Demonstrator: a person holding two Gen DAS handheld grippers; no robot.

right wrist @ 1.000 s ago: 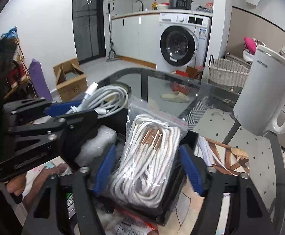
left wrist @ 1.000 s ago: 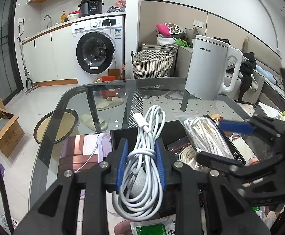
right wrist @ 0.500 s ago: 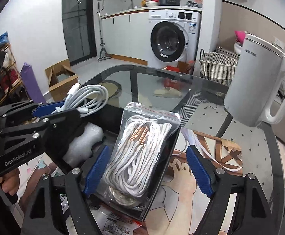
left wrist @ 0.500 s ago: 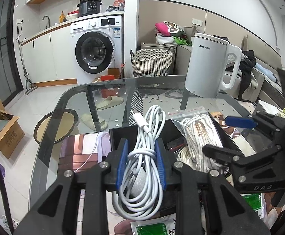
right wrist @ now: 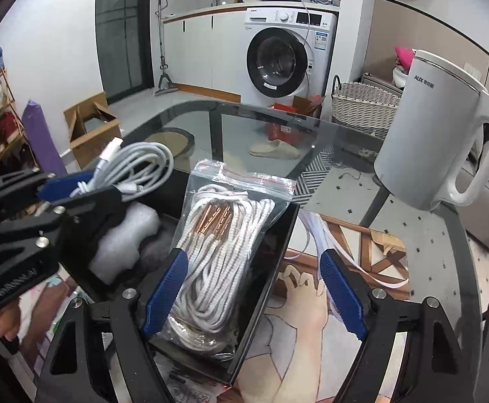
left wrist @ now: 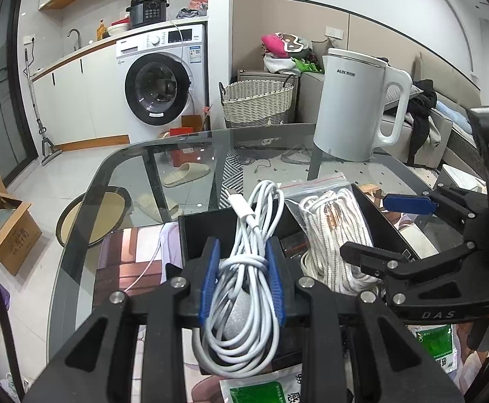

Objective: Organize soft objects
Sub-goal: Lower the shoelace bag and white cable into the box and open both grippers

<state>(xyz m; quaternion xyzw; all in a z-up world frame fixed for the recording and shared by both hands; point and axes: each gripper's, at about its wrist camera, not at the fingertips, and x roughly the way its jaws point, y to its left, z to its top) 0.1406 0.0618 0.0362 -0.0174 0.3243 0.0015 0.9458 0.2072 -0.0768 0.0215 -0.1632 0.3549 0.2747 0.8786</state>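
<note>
In the black box (right wrist: 264, 288), bagged white cord (right wrist: 211, 262) lies coiled, seemingly copper-tipped.

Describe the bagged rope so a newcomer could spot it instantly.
On the glass table, find the black box. The clear zip bag leaning inside it holds white rope with copper tips, unlike the loose plain white cable beside it.

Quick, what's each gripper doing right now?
Left gripper: closed on the white cable.
Right gripper: open, holding nothing; the bag of cords lies in the black box.
</note>
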